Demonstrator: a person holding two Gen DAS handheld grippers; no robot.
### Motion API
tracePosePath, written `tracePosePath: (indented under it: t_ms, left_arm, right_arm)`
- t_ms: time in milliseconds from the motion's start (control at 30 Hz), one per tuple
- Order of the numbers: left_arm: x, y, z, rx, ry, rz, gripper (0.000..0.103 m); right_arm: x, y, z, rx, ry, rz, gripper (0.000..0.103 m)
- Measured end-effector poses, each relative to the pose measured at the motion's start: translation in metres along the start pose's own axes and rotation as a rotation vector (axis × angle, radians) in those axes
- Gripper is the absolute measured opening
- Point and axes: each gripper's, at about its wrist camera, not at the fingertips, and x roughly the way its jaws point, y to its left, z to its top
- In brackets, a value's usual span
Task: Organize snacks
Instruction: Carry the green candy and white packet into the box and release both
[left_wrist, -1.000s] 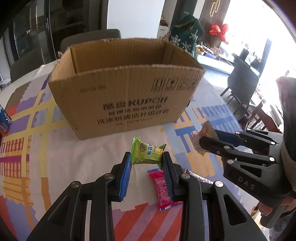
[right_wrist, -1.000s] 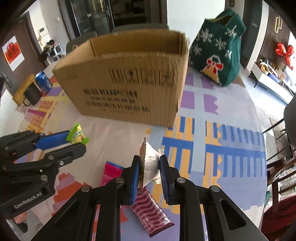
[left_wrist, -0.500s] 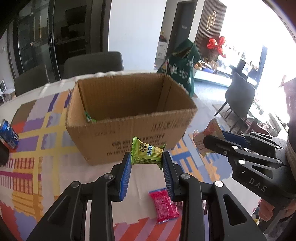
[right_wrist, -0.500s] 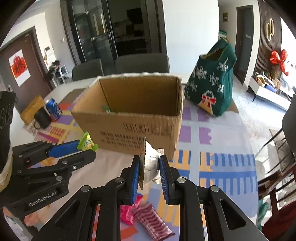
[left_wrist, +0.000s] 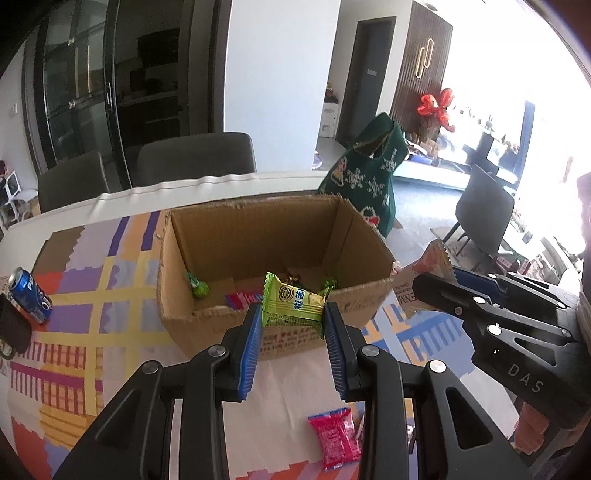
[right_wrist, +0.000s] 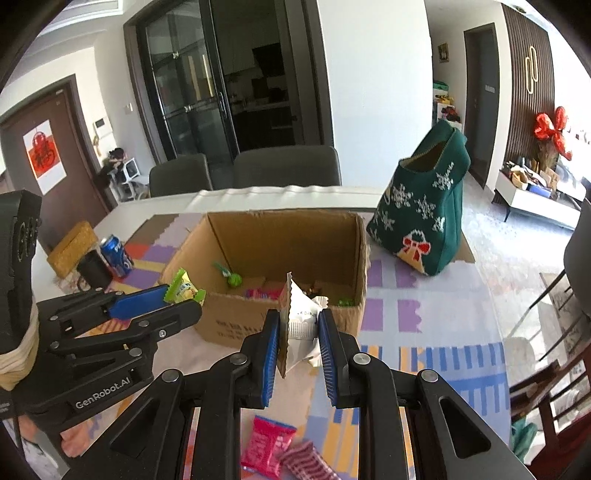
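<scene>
An open cardboard box (left_wrist: 280, 332) (right_wrist: 236, 325) stands on the patterned table and holds several small snacks. My left gripper (left_wrist: 293, 314) is shut on a green snack packet (left_wrist: 291, 304) and holds it in the air just before the box's near wall; the green packet also shows in the right wrist view (right_wrist: 183, 288). My right gripper (right_wrist: 297, 325) is shut on a white and tan snack packet (right_wrist: 301, 321), raised near the box's near right corner; the packet also shows in the left wrist view (left_wrist: 424, 273). A pink packet (left_wrist: 334, 437) (right_wrist: 267, 445) and a striped packet (right_wrist: 308, 461) lie on the table below.
A blue soda can (left_wrist: 29, 295) (right_wrist: 116, 255) and a dark mug (right_wrist: 94, 269) stand at the table's left. A green Christmas bag (right_wrist: 424, 214) stands right of the box. A yellow box (right_wrist: 70, 247) lies far left. Chairs (left_wrist: 195, 158) stand behind the table.
Both grippers have risen with their packets, from low over the table to about the level of the box's rim. The inside of the box has come into sight.
</scene>
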Motion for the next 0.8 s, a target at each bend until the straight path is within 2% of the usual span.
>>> tracePosePath:
  t_ms: [367, 800]
  left_arm:
    - [0.007, 0.013, 0.019, -0.013, -0.004, 0.025, 0.033]
    - [0.031, 0.026, 0.037, -0.017, 0.010, 0.046, 0.033]
  right_arm:
    - [0.006, 0.004, 0.029, -0.001, -0.036, 0.007, 0.023]
    - [0.035, 0.001, 0.048, -0.006, -0.013, 0.007, 0.023]
